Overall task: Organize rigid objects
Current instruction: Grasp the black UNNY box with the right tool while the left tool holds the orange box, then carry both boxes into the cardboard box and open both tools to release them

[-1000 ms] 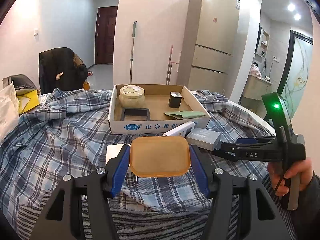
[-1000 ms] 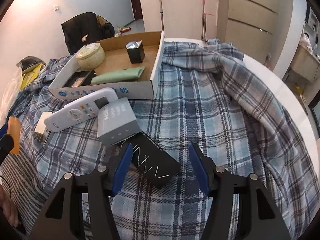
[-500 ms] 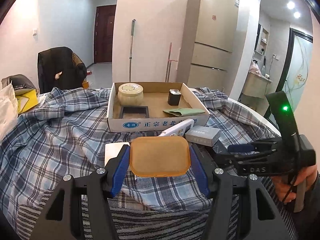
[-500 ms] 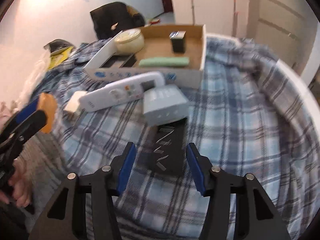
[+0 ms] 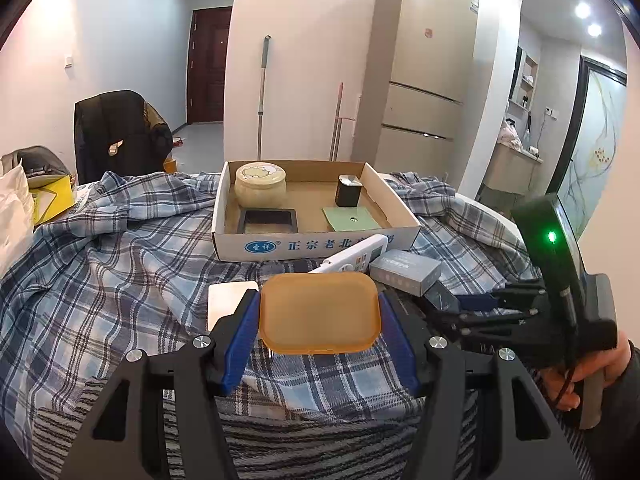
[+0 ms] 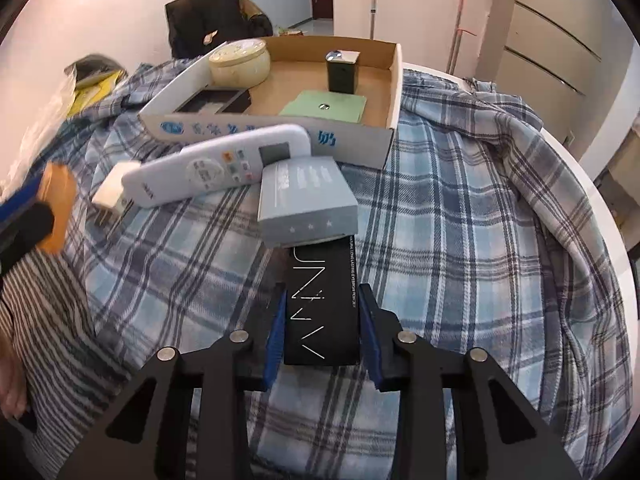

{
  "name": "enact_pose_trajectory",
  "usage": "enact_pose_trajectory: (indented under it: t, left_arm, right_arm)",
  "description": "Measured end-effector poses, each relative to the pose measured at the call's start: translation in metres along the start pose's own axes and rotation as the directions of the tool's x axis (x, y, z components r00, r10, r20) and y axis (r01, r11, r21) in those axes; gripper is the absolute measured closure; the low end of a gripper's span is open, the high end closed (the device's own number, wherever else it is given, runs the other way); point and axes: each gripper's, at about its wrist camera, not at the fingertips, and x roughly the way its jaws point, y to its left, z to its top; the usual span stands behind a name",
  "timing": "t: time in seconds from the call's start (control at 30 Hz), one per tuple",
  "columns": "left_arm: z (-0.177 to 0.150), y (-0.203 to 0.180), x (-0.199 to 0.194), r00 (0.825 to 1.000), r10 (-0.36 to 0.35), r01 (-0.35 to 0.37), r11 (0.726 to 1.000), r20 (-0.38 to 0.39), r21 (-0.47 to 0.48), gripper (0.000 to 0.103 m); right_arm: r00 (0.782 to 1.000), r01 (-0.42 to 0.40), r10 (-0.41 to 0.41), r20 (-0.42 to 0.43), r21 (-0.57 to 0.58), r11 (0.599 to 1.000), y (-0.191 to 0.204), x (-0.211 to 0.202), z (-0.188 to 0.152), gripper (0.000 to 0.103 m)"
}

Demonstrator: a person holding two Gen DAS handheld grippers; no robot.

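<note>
Two hand-held grippers are working: left [image 5: 318, 316] clenching the orange case [image 5: 318, 312], right [image 6: 320, 332] closing around the black box [image 6: 322, 308] for boxing.

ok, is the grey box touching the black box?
Touching. In the right wrist view the grey box lies on the far end of the black box, overlapping it with no gap.

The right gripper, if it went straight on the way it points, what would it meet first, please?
The long black box already lies between its closing jaws; straight on, the right gripper would probably meet the grey box resting on that box's far end.
</note>
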Motion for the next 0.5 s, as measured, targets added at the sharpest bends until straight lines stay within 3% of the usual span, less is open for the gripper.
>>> enact_pose_trajectory:
  t: [0.37, 0.5]
  left_arm:
    - [0.0, -0.001, 0.001, 1.0, -0.002, 0.002, 1.0, -0.003, 0.0, 0.041]
    - [0.0, 0.0, 0.0, 1.0, 0.0, 0.001, 1.0, 0.002, -0.003, 0.041]
  right_arm:
    - [0.999, 0.016, -0.016, 0.032, 0.015, 1.0, 0.002, 0.002, 0.003, 0.071]
    - [0.996, 0.013, -0.014, 0.084, 0.019, 1.0, 0.002, -0.011, -0.001, 0.071]
